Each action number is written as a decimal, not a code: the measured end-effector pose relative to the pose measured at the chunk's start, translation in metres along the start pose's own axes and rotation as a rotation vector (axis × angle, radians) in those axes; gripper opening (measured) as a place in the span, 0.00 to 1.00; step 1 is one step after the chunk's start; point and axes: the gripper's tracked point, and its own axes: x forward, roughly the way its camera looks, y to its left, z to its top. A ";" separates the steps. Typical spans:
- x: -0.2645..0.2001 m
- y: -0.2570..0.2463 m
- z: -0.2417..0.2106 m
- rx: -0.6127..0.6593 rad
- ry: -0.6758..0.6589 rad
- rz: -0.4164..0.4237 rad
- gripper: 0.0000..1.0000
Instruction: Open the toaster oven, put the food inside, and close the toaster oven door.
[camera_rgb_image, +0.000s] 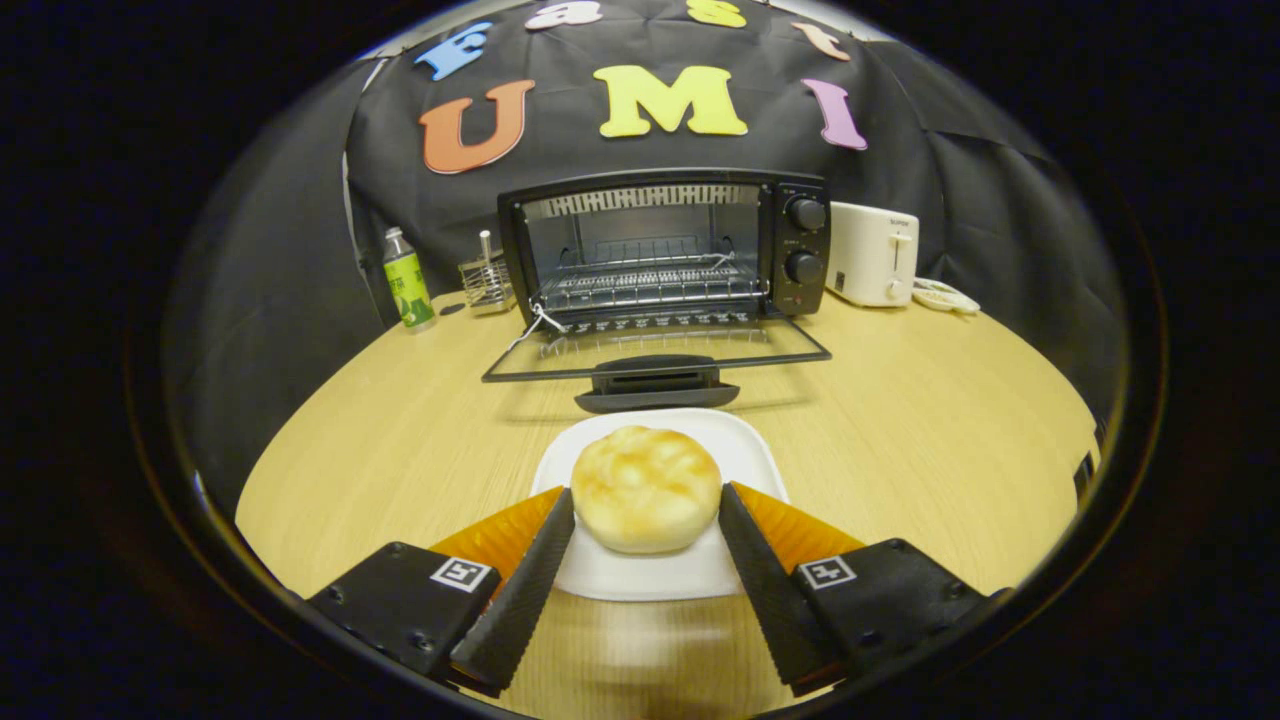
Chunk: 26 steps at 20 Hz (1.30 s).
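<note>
A round golden bun (645, 470) rests on a white square plate (745, 445) on the wooden table. My gripper (646, 492) is shut on the bun, with one fingertip pressed against each of its sides. Beyond the plate stands the black toaster oven (800, 240). Its glass door (655, 350) is folded down flat toward me, and the door handle (655, 385) lies just past the plate's far edge. A wire rack (650, 285) sits bare inside the oven.
A green bottle (408, 280) and a small wire holder (487, 282) stand left of the oven. To its right are a white pop-up toaster (873, 253) and a small dish (945, 297). The wooden table (920, 430) stretches out on both sides of the plate.
</note>
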 end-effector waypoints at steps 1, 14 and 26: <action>0.000 0.000 0.000 0.002 0.001 0.000 0.95; -0.020 -0.005 0.003 0.048 -0.049 -0.028 0.72; -0.037 0.018 0.084 0.242 -0.234 0.204 0.71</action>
